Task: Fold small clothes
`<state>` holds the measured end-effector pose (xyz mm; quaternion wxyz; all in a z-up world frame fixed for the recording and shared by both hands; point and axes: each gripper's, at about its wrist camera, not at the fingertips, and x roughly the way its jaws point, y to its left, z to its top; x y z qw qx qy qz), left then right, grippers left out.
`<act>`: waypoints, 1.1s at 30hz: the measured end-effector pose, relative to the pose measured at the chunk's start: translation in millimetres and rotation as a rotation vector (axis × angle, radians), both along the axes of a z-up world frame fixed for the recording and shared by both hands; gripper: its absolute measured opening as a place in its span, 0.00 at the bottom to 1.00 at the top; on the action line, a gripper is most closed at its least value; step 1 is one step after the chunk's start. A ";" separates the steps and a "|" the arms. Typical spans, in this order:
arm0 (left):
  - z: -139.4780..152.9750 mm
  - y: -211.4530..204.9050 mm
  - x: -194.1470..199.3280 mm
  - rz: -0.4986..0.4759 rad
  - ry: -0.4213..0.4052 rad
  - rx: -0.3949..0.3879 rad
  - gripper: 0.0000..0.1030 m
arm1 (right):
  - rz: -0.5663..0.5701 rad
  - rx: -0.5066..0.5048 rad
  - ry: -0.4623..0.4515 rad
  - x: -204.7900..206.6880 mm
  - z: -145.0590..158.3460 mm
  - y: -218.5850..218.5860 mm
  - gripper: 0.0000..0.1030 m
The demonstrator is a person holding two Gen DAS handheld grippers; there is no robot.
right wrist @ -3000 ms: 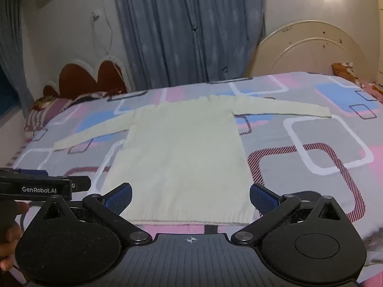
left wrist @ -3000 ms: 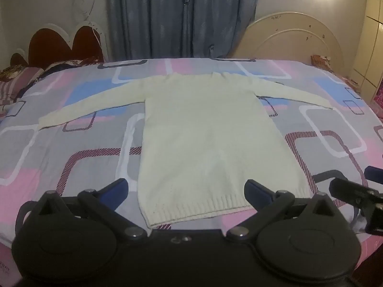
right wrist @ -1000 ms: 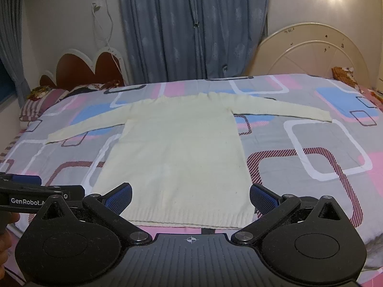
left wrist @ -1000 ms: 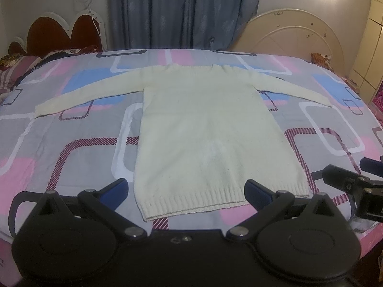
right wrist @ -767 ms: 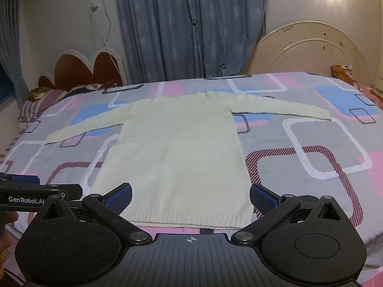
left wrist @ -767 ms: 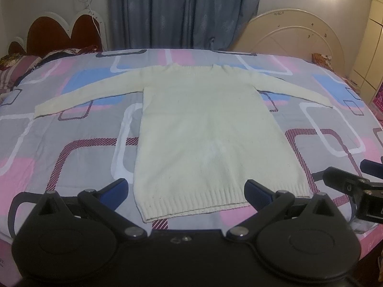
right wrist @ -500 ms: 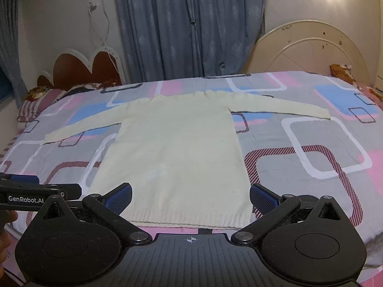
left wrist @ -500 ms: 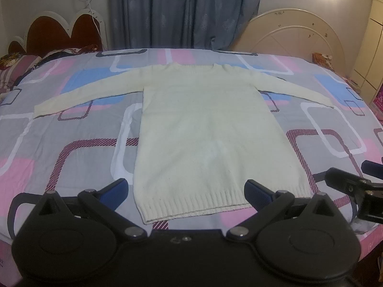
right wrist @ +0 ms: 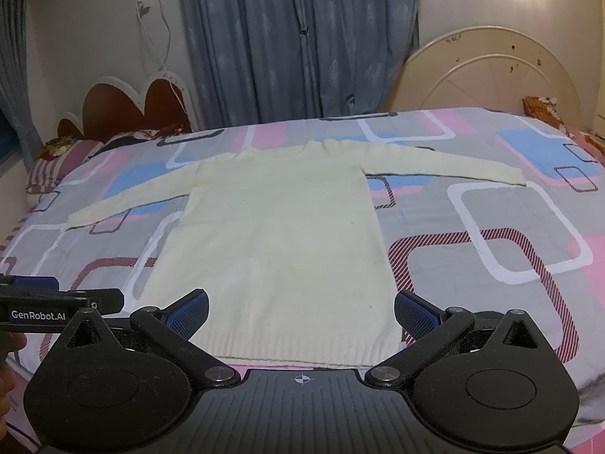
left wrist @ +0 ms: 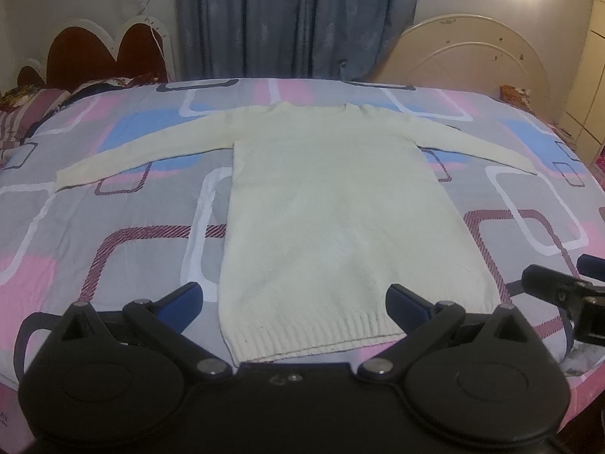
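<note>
A cream long-sleeved knit sweater point(left wrist: 325, 204) lies flat on the bed, neck at the far side, both sleeves spread out, ribbed hem nearest me; it also shows in the right wrist view point(right wrist: 280, 234). My left gripper point(left wrist: 293, 300) is open and empty, hovering over the hem. My right gripper point(right wrist: 301, 312) is open and empty, also above the hem. The right gripper shows at the right edge of the left wrist view point(left wrist: 567, 295); the left gripper shows at the left edge of the right wrist view point(right wrist: 56, 306).
The bed has a grey, pink and blue patterned sheet point(left wrist: 113, 234). A brown heart-shaped headboard point(left wrist: 98, 56) and pillows point(left wrist: 22, 109) are at the far left. A cream curved footboard point(left wrist: 476, 60) stands at the far right. Blue curtains point(left wrist: 295, 19) hang behind.
Both grippers have risen and tilted slightly, so the sweater sits a little lower in view. The sweater has not moved and both grippers stay open.
</note>
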<state>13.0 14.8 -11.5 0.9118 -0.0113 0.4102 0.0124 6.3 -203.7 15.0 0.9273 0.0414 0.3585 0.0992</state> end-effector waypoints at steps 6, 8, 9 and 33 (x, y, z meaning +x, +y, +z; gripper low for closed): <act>-3.5 4.7 14.0 0.016 0.003 -0.001 1.00 | -0.006 -0.012 0.009 11.8 -3.5 1.5 1.00; -5.1 5.2 20.1 0.018 0.005 0.001 1.00 | -0.007 -0.017 0.012 17.2 -5.4 1.9 1.00; -6.0 5.3 23.4 0.019 0.006 0.002 1.00 | -0.009 -0.019 0.015 20.0 -6.2 1.4 1.00; -28.0 11.1 145.3 0.069 -0.002 -0.045 1.00 | -0.091 -0.022 0.086 162.9 -41.5 -50.7 1.00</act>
